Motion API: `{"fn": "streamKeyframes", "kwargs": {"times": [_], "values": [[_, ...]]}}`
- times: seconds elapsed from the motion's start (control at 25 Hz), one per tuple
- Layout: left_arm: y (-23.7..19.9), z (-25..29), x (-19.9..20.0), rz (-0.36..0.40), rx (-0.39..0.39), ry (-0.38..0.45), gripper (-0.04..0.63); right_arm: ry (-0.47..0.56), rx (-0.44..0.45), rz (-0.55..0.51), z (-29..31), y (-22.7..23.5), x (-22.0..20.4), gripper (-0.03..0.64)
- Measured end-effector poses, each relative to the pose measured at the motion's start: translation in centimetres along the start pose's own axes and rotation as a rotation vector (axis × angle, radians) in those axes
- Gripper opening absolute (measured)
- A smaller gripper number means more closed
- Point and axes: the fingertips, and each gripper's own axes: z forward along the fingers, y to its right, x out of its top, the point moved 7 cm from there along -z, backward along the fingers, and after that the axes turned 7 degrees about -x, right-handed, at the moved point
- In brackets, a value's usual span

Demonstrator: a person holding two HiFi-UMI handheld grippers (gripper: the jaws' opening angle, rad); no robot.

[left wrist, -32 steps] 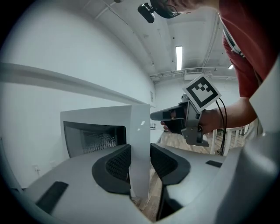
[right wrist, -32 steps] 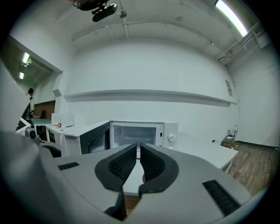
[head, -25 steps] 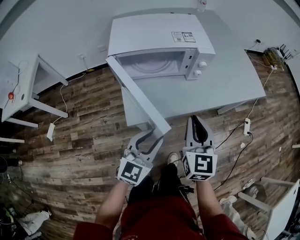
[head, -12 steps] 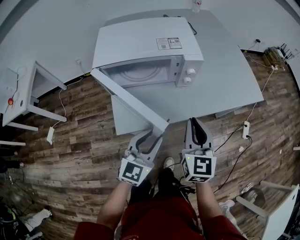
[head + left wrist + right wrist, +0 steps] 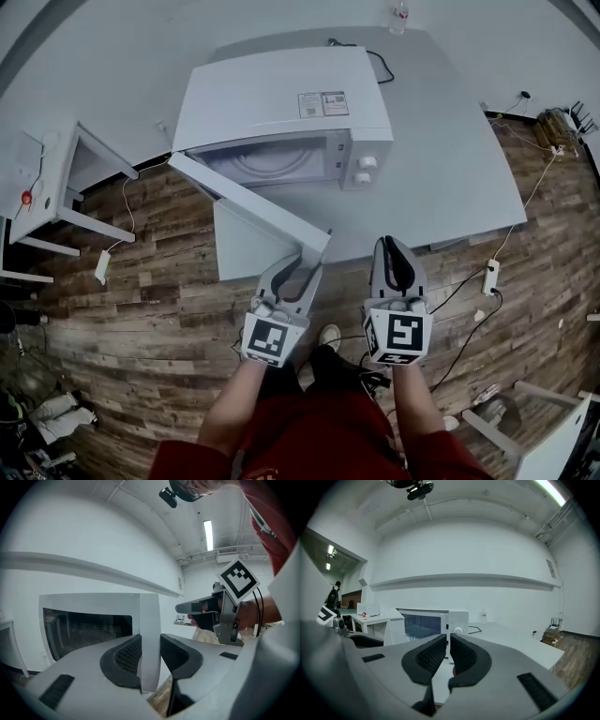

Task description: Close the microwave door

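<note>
Clamping door (image 5: 246, 199) by its free edge in left claw (image 5: 306, 266), door angled half open from microwave (image 5: 281, 94) ahead on counter (image 5: 450, 169). Just right of that edge, right claw (image 5: 392, 247) narrow, empty, pointing at microwave.

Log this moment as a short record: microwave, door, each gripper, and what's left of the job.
Microwave: white, on the grey table, inside exposed
Door: open, swung wide toward the person
Left gripper: jaws clamped on the door's free edge
Right gripper: jaws together, nothing held, at the table's front edge, apart from the door
Status: door not yet closed
</note>
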Motion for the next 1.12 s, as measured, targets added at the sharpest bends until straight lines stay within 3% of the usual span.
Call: {"fn": "streamKeyframes", "kwargs": {"times": [0.32, 1.12], "values": [[-0.5, 3.4, 0.5, -0.007, 0.031, 0.026, 0.135, -0.005, -0.009, -0.007, 1.7, 1.5, 0.0, 0.046], [-4.8, 11.3, 1.8, 0.029, -0.088, 0.073, 0.123, -0.041, -0.107, -0.018, 9.1, 3.2, 0.6, 0.046]]}}
